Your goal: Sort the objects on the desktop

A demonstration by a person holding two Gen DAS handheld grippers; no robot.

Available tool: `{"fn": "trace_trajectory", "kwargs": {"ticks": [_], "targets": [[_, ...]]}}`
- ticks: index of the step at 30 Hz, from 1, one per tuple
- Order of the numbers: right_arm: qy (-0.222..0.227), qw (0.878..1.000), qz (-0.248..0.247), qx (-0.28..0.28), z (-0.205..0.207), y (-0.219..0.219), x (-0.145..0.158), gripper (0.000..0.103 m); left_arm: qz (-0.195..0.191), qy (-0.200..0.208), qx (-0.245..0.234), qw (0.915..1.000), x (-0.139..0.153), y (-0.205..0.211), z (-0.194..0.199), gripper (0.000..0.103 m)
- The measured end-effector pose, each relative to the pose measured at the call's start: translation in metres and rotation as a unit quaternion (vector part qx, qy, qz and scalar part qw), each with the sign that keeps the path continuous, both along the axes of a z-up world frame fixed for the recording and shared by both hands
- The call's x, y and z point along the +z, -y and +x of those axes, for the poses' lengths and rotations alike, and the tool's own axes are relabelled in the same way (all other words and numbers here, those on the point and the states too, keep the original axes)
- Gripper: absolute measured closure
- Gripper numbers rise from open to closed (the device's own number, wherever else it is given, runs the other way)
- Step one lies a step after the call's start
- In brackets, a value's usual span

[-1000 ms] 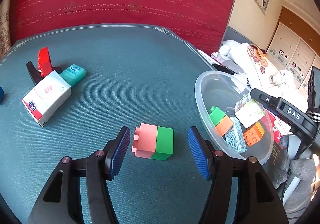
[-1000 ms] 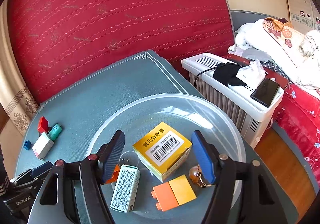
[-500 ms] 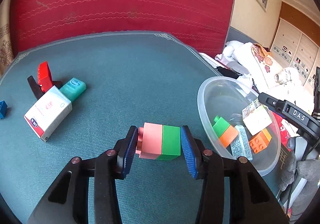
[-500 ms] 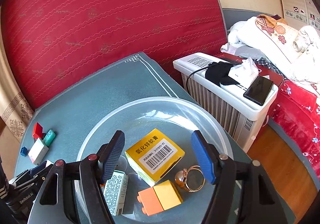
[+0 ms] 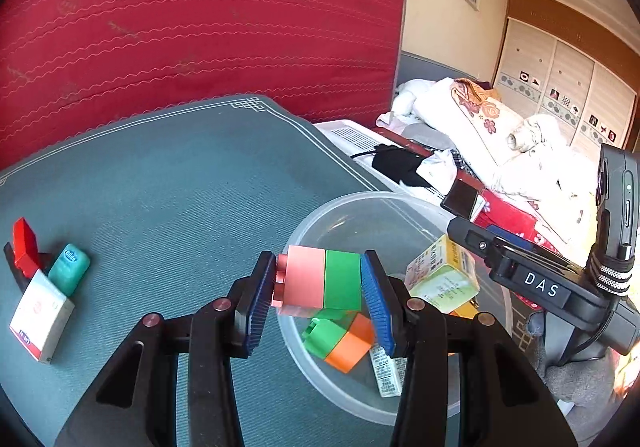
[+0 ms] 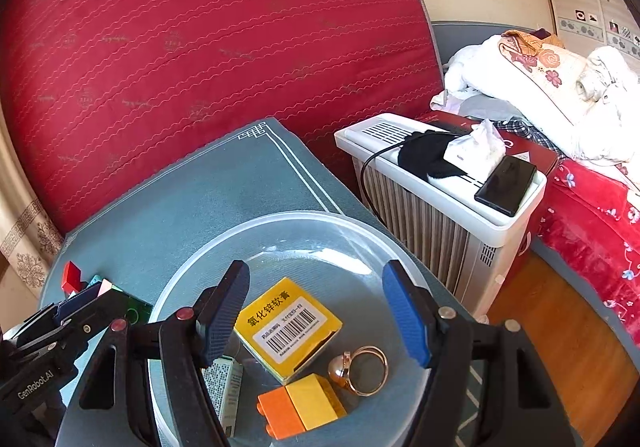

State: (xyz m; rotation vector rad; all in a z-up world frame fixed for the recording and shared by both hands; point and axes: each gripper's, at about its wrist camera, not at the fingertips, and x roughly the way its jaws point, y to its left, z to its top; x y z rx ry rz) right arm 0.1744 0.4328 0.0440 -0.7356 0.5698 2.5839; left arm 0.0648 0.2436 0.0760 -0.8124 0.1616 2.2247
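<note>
Left wrist view: left gripper (image 5: 318,287) pinches the pink-and-green block (image 5: 320,281) between its pads, above the near rim of the clear bowl (image 5: 320,375).

Right wrist view: right gripper (image 6: 316,311) spread, empty, over the bowl; yellow box (image 6: 288,327) lies between its fingers.

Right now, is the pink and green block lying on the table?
No, the left gripper holds the pink and green block between its fingers, above the clear bowl.
</note>
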Motion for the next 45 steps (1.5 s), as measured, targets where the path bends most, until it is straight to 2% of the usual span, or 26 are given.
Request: {"fn": "trace_trajectory", "kwargs": {"ticks": [4,5,6,7,11,27,37,45], "targets": [[-0.003,1.0,0.002,-0.009,0.001,-0.006,0.001,0.03,0.003,0.007,-0.021,0.9998,-0.001,-0.019,-0.003,0.056],[-0.003,1.0,0.002,-0.012,0.002,-0.008,0.001,0.03,0.003,0.011,-0.028,0.9996,-0.002,-0.024,-0.004,0.054],[-0.004,1.0,0.001,-0.014,0.002,-0.01,0.001,0.03,0.002,0.016,-0.033,0.9993,-0.004,-0.029,-0.005,0.045],[-0.004,1.0,-0.001,-0.017,0.003,-0.011,0.001,0.03,0.003,0.02,-0.035,0.9992,-0.005,-0.032,-0.006,0.042],[-0.004,1.0,-0.003,-0.022,0.003,-0.013,0.001,0.03,0.009,0.028,-0.034,0.999,-0.007,-0.033,-0.007,0.041],[-0.009,1.0,0.03,-0.005,0.002,0.012,0.009,0.028,0.024,0.032,0.017,0.9991,-0.004,0.011,-0.014,0.041],[-0.015,0.998,0.058,0.029,0.0,0.044,0.016,0.025,0.02,0.034,0.085,0.9956,-0.005,0.064,-0.031,0.037],[-0.025,0.996,0.056,0.058,-0.002,0.069,0.023,0.025,0.01,0.03,0.123,0.9919,-0.013,0.111,-0.039,0.034]]}}
